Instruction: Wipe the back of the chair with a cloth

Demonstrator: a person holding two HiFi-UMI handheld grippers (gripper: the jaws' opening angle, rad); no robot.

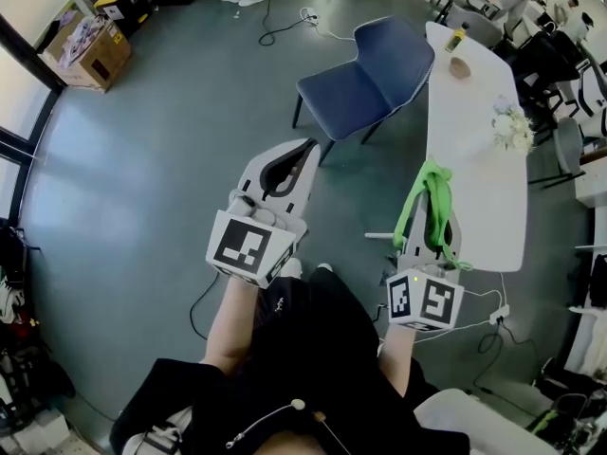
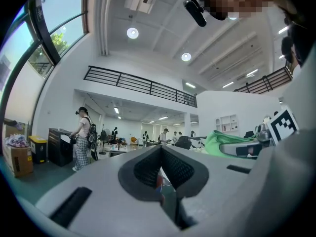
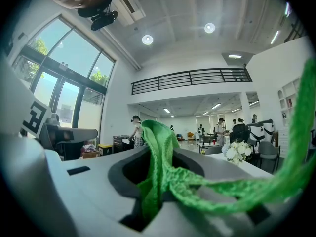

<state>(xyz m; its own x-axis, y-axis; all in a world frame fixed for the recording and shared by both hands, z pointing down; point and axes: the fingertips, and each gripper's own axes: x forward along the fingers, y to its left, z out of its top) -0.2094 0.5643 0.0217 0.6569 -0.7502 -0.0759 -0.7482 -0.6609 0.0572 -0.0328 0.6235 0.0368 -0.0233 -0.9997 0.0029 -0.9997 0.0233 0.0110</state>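
1. Blue chair stands with its back toward the white table.
2. Left gripper is held short of the chair, not touching it; jaws clenched together, nothing between them.
3. Right gripper is off the chair's table side; jaws grasp the green cloth, which drapes over them, clear of the chair.

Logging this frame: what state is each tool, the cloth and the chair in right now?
left tool: jaws together, nothing between them.
right tool: jaws closed on the green cloth.
green cloth: clamped, loose ends draped over the tool.
chair: upright on the floor beside the white table, untouched, wiping not yet begun.
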